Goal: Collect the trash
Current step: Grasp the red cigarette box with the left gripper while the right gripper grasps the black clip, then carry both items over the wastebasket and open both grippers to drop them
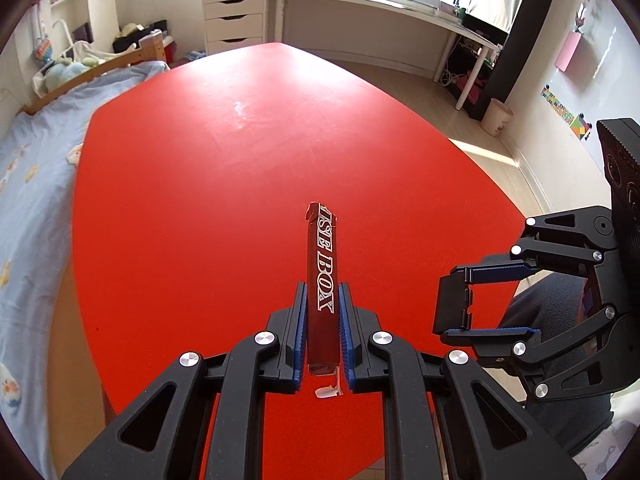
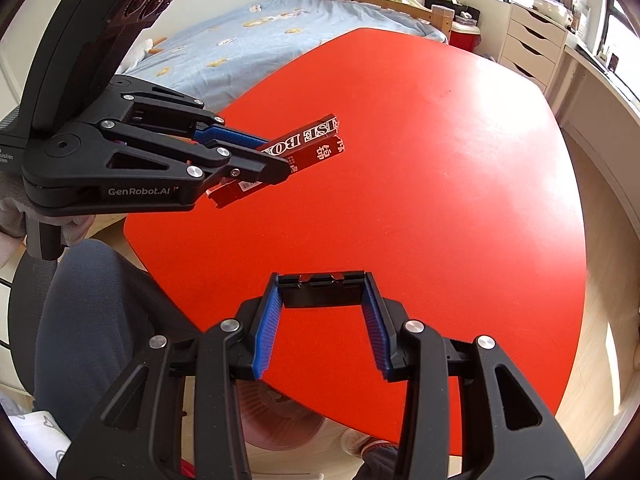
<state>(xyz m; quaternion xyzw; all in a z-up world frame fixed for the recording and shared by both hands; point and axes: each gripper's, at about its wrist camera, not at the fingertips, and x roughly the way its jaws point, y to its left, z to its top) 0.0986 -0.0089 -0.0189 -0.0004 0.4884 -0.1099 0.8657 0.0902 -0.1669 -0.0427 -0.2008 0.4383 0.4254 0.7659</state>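
Note:
My left gripper (image 1: 323, 300) is shut on a flattened dark red box (image 1: 322, 280) with white letters, held above the red table (image 1: 200, 200). In the right wrist view the same box (image 2: 316, 144) sticks out of the left gripper (image 2: 276, 160) at the left. My right gripper (image 2: 323, 292) is shut on a black rectangular piece (image 2: 320, 290) held between its blue pads near the table's front edge; it also shows at the right of the left wrist view (image 1: 454, 300).
A pinkish ribbed bin (image 2: 276, 420) stands under the table's near edge. A bed with a blue sheet (image 1: 36, 184) lies to the left. A white desk (image 1: 380, 4) and drawers (image 1: 234, 16) stand at the back. A small bin (image 1: 496, 116) stands on the floor.

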